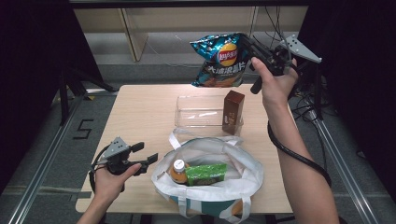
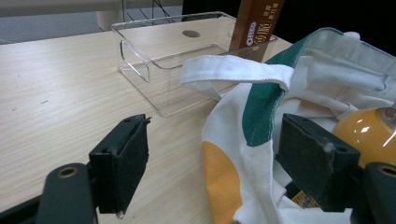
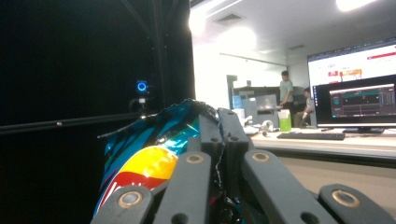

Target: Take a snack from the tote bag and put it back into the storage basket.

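Observation:
My right gripper is shut on the top edge of a blue chip bag, which hangs in the air above the far side of the table. In the right gripper view the jaws pinch the crinkled bag at its upper corner. My left gripper rests open at the table's near left, just beside the white tote bag. In the left gripper view its two black pads stand wide apart, with the tote's rim between them and untouched.
A clear plastic box lies mid-table with a brown carton upright at its right end. Inside the tote are an orange bottle and a green packet. Dark frame rails flank the table.

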A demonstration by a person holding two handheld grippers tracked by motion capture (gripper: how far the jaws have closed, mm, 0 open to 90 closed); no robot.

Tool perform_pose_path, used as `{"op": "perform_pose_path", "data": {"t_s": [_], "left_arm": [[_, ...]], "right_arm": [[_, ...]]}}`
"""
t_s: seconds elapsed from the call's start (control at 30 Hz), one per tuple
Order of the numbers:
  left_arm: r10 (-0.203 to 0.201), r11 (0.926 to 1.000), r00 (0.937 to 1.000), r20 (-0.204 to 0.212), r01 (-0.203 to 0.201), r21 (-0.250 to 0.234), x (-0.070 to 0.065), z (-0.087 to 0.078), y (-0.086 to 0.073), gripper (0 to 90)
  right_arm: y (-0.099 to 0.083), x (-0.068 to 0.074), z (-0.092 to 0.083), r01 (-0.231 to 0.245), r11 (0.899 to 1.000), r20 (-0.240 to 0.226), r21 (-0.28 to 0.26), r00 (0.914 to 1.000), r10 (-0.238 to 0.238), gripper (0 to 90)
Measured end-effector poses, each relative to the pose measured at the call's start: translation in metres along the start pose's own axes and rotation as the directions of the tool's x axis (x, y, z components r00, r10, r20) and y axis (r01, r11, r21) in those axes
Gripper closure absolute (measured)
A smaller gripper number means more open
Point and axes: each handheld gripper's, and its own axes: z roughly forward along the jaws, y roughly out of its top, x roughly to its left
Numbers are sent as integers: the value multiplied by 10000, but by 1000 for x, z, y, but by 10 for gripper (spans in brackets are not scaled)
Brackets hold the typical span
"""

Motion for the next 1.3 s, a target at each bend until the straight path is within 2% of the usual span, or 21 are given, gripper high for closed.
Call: {"op": "perform_pose_path", "data": {"t_s": [0.13, 0.23, 0.3, 0.37, 0.47, 0.6, 0.8, 0.83, 0.9, 1.0, 1.3], "left_arm": [[73, 10000, 10000, 6, -73, -9, 1, -1, 0, 241], [96, 9999, 9999, 101, -95, -53, 2, 0, 0, 241], [121, 9999, 9999, 25, -121, 16, 1, -1, -1, 241], [-19, 10000, 10000, -20, 19, 32, 0, 0, -1, 241], [176, 9998, 9998, 45, -176, 17, 0, 0, 0, 241], [173, 9998, 9998, 43, -173, 30, 0, 0, 0, 241], [139, 9999, 9999, 34, -139, 40, 1, 0, -1, 241], [135, 9999, 9999, 31, -135, 42, 1, 0, -1, 241], [151, 9999, 9999, 51, -151, 2, 1, 0, -1, 241], [10, 10000, 10000, 12, -10, -21, 0, 0, -1, 241], [140, 9999, 9999, 33, -140, -5, 1, 0, -1, 241]], "right_arm": [[-3, -4, 7, -169, 9998, 51, 51, 9998, 168, 900], [-6, -7, 11, -148, 9998, 138, 102, 9998, 147, 900], [-8, -9, 13, -167, 9998, 202, 117, 9997, 164, 900], [-10, -11, 14, -300, 9995, 300, 127, 9991, 296, 900], [-12, -14, 17, -420, 9988, 476, 263, 9980, 408, 900], [-17, -17, 22, -236, 9988, 575, 423, 9981, 212, 900], [-24, -20, 27, -437, 9969, 741, 648, 9965, 389, 900], [-25, -22, 28, -309, 9973, 726, 666, 9970, 260, 900], [-28, -22, 29, -504, 9964, 809, 686, 9957, 448, 900], [-31, -25, 31, -471, 9956, 834, 809, 9957, 403, 900], [-38, -29, 34, -568, 9937, 932, 968, 9945, 478, 900]]}}
